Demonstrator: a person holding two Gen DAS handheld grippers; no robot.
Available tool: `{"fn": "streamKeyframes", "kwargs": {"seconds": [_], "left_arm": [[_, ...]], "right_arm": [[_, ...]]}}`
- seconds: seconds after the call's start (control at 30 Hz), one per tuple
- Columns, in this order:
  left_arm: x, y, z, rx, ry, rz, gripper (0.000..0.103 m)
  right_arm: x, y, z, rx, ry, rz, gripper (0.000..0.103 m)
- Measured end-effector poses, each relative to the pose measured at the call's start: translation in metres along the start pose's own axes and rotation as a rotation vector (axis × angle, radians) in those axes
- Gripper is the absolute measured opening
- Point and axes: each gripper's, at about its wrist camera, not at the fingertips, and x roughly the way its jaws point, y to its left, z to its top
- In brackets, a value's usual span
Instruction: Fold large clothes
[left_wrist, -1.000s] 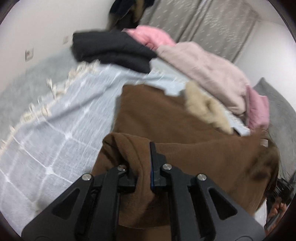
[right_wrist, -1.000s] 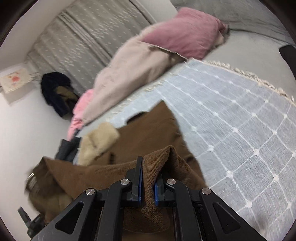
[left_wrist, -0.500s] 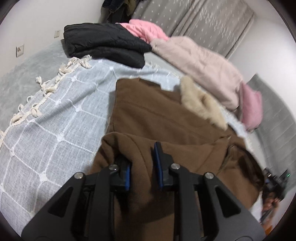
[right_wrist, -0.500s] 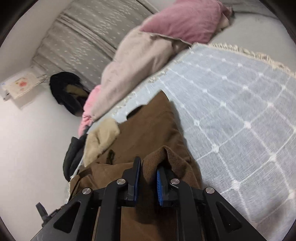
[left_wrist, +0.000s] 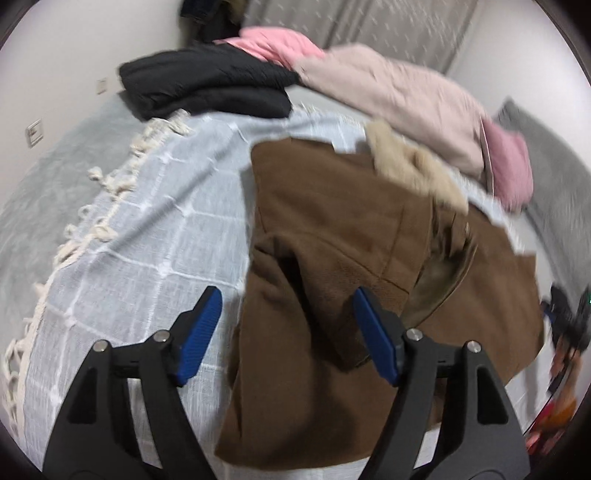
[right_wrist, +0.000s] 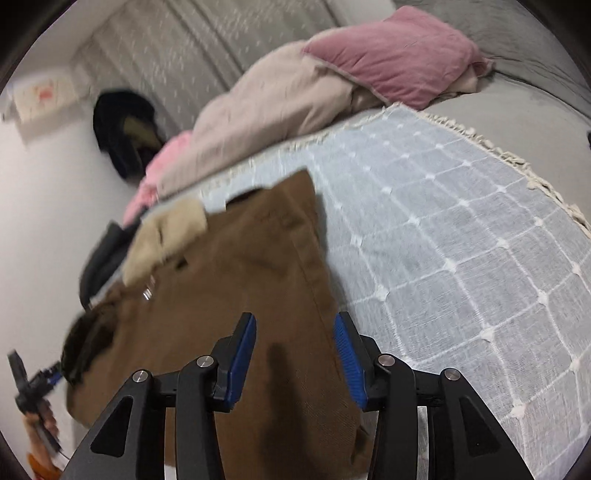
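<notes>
A brown coat (left_wrist: 332, 229) with a beige fur collar (left_wrist: 410, 166) lies folded on a pale blue checked blanket (left_wrist: 147, 221). My left gripper (left_wrist: 288, 321) hovers over the coat's near left edge, its jaws opening wide, the blue pads (left_wrist: 199, 332) clear of the cloth below. In the right wrist view the same brown coat (right_wrist: 229, 280) lies flat with its collar (right_wrist: 162, 236) at the far left. My right gripper (right_wrist: 295, 343) stands over the coat's near right edge, jaws opening, pads (right_wrist: 240, 354) not pressing the fabric.
A black garment (left_wrist: 210, 85), a bright pink one (left_wrist: 273, 40) and a pale pink coat (left_wrist: 391, 96) are piled at the blanket's far end. A mauve cushion (right_wrist: 395, 66) and a grey sheet (right_wrist: 509, 107) lie to the right. The fringed blanket edge (left_wrist: 96, 206) runs along the left.
Both grippers were shut on folds of the brown coat; both have let go and opened, and the cloth has dropped flat onto the coat beneath.
</notes>
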Motion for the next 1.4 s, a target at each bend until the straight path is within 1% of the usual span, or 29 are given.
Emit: {"fn": "streamKeyframes", "kwargs": {"seconds": [0.07,0.1,0.17,0.2,0.23,0.27,0.3,0.33,0.37,0.43,0.47,0.5,0.57,0.7,0.77,0.8,0.83,0.87,0.9,0.93,0.97,1.0,1.03,1.1,1.17,1.2,1.27,1.33,1.4], "left_arm": [[0.004,0.001,-0.001,0.000,0.016,0.017,0.074],[0.000,0.001,0.000,-0.015,0.014,0.008,0.074],[-0.016,0.000,0.002,-0.024,-0.028,-0.053,0.074],[-0.028,0.000,0.003,-0.005,-0.065,-0.079,0.074],[-0.036,-0.002,0.002,0.028,-0.091,-0.062,0.075],[-0.040,-0.004,0.000,0.074,-0.103,-0.023,0.076],[-0.041,-0.006,-0.003,0.123,-0.100,0.018,0.081],[-0.038,-0.007,-0.007,0.175,-0.087,0.064,0.082],[-0.029,-0.006,-0.011,0.214,-0.049,0.093,0.082],[-0.008,-0.004,-0.018,0.244,0.030,0.127,0.082],[0.001,-0.004,-0.019,0.254,0.053,0.130,0.082],[0.007,-0.004,-0.020,0.259,0.058,0.125,0.082],[0.014,-0.001,-0.016,0.219,0.047,0.083,0.082],[0.021,0.006,0.000,0.075,0.015,-0.029,0.082],[0.030,0.004,0.010,0.011,-0.003,-0.064,0.077],[0.033,0.003,0.015,-0.019,-0.012,-0.072,0.069],[0.035,-0.001,0.020,-0.050,-0.021,-0.078,0.065],[0.035,-0.006,0.023,-0.067,-0.034,-0.077,0.063],[0.033,-0.012,0.026,-0.067,-0.058,-0.074,0.052],[0.030,-0.019,0.027,-0.049,-0.081,-0.058,0.031],[0.025,-0.029,0.028,-0.005,-0.112,-0.016,0.016],[0.021,-0.037,0.030,0.024,-0.127,0.002,0.011],[0.015,-0.043,0.033,0.043,-0.157,0.011,0.011],[-0.004,-0.051,0.042,0.060,-0.226,-0.003,0.010],[-0.020,-0.052,0.054,0.039,-0.285,-0.040,0.010],[-0.027,-0.051,0.061,0.020,-0.316,-0.058,0.010],[-0.031,-0.047,0.076,-0.015,-0.348,-0.072,0.010],[-0.022,-0.040,0.091,-0.053,-0.334,-0.060,0.011],[0.001,-0.030,0.100,-0.087,-0.272,-0.021,0.012]], "right_arm": [[0.011,0.000,0.002,-0.001,0.008,-0.034,0.046],[0.015,-0.001,0.003,0.010,0.014,-0.043,0.046],[0.025,-0.004,0.005,0.042,0.027,-0.034,0.047],[0.027,-0.004,0.005,0.050,0.030,-0.033,0.047],[0.031,-0.005,0.006,0.057,0.032,-0.038,0.047],[0.032,-0.004,0.008,0.061,0.032,-0.042,0.047],[0.034,-0.004,0.009,0.068,0.032,-0.045,0.047],[0.036,-0.005,0.010,0.081,0.033,-0.047,0.047],[0.038,-0.004,0.012,0.088,0.032,-0.047,0.047],[0.041,-0.005,0.013,0.104,0.029,-0.052,0.047],[0.042,-0.004,0.014,0.109,0.028,-0.056,0.047],[0.043,-0.003,0.014,0.113,0.027,-0.059,0.048],[0.045,-0.001,0.015,0.129,0.023,-0.068,0.048],[0.048,0.002,0.017,0.166,0.020,-0.084,0.048],[0.049,0.004,0.019,0.182,0.014,-0.094,0.048],[0.049,0.005,0.020,0.187,0.002,-0.099,0.048],[0.049,0.007,0.020,0.190,-0.019,-0.108,0.048],[0.050,0.009,0.020,0.188,-0.031,-0.114,0.048],[0.051,0.011,0.020,0.182,-0.039,-0.111,0.038],[0.053,0.017,0.020,0.161,-0.044,-0.096,0.014],[0.051,0.022,0.020,0.145,-0.055,-0.114,0.011],[0.049,0.027,0.021,0.128,-0.071,-0.130,0.009],[0.042,0.034,0.022,0.105,-0.105,-0.130,0.008],[0.027,0.044,0.029,0.083,-0.168,-0.105,0.007],[0.006,0.054,0.041,0.070,-0.244,-0.080,0.006],[0.001,0.056,0.048,0.071,-0.266,-0.071,0.006],[-0.008,0.064,0.063,0.054,-0.317,-0.053,0.006],[-0.002,0.067,0.081,0.041,-0.303,-0.053,0.006],[0.017,0.062,0.100,0.061,-0.234,-0.031,0.007]]}}
